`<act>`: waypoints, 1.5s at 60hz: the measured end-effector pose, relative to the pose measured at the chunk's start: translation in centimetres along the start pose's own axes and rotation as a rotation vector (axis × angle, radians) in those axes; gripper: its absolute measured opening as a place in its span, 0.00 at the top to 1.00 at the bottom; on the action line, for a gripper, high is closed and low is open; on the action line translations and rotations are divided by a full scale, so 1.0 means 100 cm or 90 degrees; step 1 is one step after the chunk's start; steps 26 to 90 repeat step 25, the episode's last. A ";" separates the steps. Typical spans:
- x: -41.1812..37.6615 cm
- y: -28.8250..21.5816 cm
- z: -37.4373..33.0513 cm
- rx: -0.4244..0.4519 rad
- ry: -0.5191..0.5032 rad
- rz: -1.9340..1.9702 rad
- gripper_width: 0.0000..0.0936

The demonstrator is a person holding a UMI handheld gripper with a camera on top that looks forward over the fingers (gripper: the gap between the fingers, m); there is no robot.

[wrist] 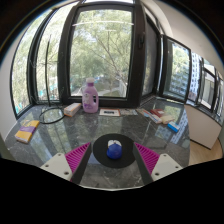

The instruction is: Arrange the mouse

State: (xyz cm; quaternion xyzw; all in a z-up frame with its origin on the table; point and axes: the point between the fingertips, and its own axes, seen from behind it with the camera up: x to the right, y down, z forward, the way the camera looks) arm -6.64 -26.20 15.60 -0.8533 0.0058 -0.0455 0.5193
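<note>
A blue and white mouse (115,151) lies on a round black mouse mat (112,147) on the glass table (60,140). My gripper (112,157) is open. Its two pink-padded fingers (76,157) stand wide apart at either side of the mat. The mouse rests on the mat between them, with a clear gap at each side.
Beyond the mat stands a pink bottle (90,96), with a small box (72,109) beside it and a dark card (110,113) ahead. A yellow and pink pad (27,130) lies at the left. Books and boxes (165,119) sit at the right. Windows ring the table.
</note>
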 end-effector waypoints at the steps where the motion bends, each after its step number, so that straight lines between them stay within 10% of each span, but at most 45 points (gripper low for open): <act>1: -0.001 0.000 -0.005 0.001 0.001 -0.001 0.09; 90: -0.014 0.002 -0.061 0.008 0.003 -0.009 0.09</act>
